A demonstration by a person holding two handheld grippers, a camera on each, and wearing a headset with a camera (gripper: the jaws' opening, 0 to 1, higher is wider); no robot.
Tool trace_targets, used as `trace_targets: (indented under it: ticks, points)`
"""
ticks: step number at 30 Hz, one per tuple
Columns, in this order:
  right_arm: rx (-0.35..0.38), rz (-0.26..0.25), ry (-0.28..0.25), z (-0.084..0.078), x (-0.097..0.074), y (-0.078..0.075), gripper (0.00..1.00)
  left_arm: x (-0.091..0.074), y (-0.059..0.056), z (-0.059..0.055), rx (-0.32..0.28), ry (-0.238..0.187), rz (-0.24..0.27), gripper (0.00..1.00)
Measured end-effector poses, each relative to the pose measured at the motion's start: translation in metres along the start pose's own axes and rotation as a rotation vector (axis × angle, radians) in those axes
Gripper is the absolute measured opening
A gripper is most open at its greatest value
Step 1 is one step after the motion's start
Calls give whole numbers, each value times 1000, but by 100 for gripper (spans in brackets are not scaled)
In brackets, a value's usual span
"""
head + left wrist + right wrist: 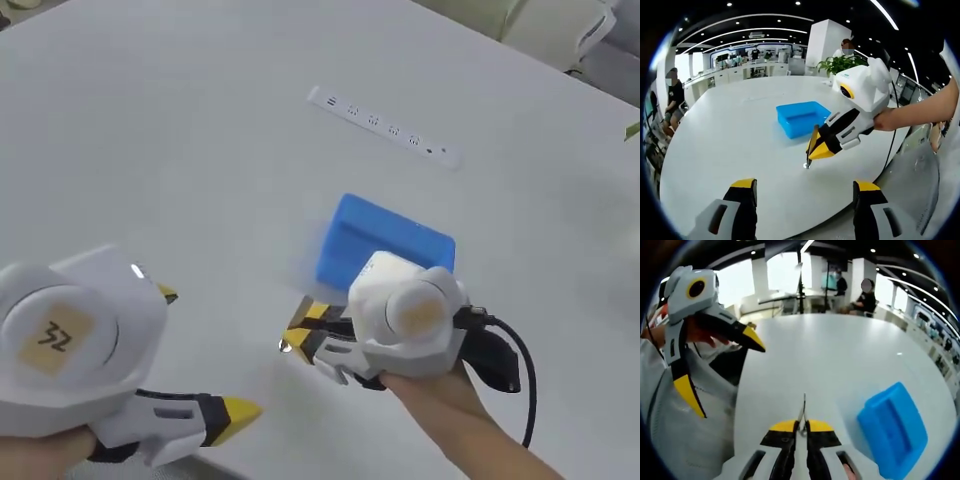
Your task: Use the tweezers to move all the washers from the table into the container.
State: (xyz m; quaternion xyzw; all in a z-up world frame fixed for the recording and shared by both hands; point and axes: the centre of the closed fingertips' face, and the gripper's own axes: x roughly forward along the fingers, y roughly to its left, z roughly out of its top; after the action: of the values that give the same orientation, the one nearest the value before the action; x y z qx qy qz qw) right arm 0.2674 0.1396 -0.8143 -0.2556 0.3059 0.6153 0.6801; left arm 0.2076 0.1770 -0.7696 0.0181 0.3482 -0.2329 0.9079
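Observation:
My right gripper [303, 335] is shut on thin metal tweezers [803, 409] that stick out forward between its jaws. In the left gripper view the tweezers' tip [807, 164] touches the white table; whether a washer sits at the tip is too small to tell. The blue container [385, 240] stands just behind the right gripper, and lies to the right of the jaws in the right gripper view [892, 430]. My left gripper [208, 352] is open with nothing between its jaws, at the near left, pointing towards the tweezers.
A white power strip [385, 125] lies on the table [180, 150] beyond the container. People sit at desks far off in the room. A plant [840, 62] stands past the table's far edge.

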Motion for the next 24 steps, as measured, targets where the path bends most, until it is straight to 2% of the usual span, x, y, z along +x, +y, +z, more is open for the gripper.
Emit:
trace_targets:
  ticks: [10, 24]
  points:
    - [-10, -19, 6, -4, -3, -1, 3, 0, -1, -2, 11, 12, 4, 80]
    - [-9, -10, 6, -3, -1, -2, 4, 0, -1, -3, 19, 20, 3, 79]
